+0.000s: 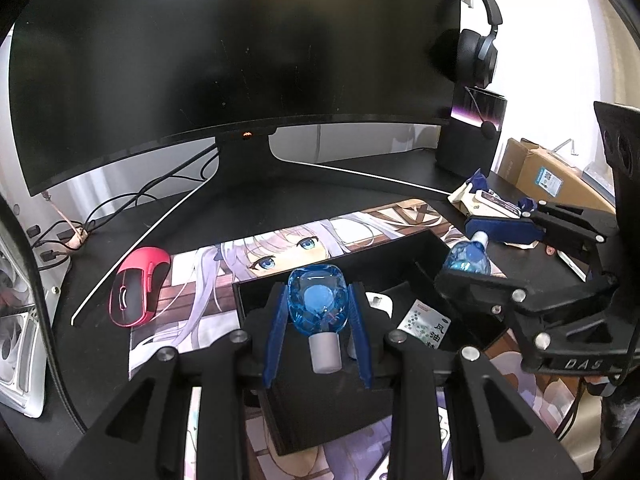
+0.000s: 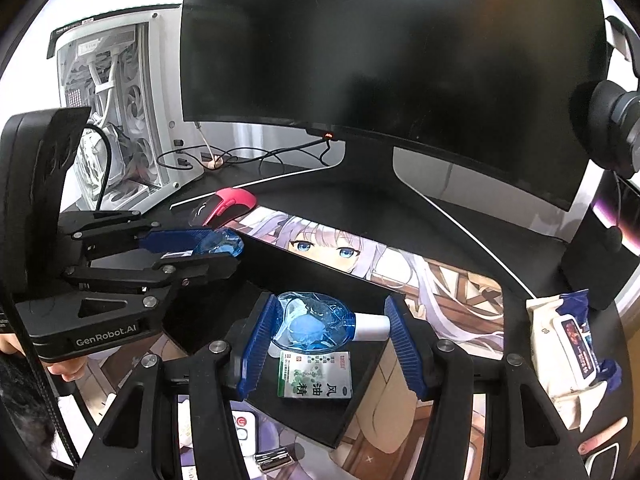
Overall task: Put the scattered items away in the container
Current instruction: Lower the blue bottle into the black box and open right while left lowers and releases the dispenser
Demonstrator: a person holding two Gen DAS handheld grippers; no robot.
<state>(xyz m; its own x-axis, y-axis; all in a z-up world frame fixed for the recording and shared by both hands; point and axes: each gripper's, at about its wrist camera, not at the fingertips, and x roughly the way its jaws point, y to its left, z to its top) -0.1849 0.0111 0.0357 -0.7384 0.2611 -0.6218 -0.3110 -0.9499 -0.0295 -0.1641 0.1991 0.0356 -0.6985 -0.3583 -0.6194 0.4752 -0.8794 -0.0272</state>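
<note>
A black open box (image 1: 400, 252) (image 2: 328, 276) sits on the anime desk mat. My left gripper (image 1: 319, 334) is shut on a blue faceted bottle with a white cap (image 1: 318, 304), held above the box's near-left part; it shows in the right wrist view (image 2: 220, 245). My right gripper (image 2: 332, 344) is shut end to end on a second blue bottle with a white cap (image 2: 316, 322), held over the box; it also shows in the left wrist view (image 1: 468, 258). A green and white sachet (image 2: 316, 374) (image 1: 424, 326) lies in the box.
A red mouse (image 1: 138, 286) (image 2: 228, 204) lies left of the mat. A wet-wipes pack (image 2: 568, 344) (image 1: 486, 204) lies at the right. A small white remote (image 2: 244, 426) and a USB stick (image 2: 274, 460) lie near the front. A curved monitor (image 1: 240, 60), white PC case (image 2: 116, 120) and headset (image 1: 476, 52) stand behind.
</note>
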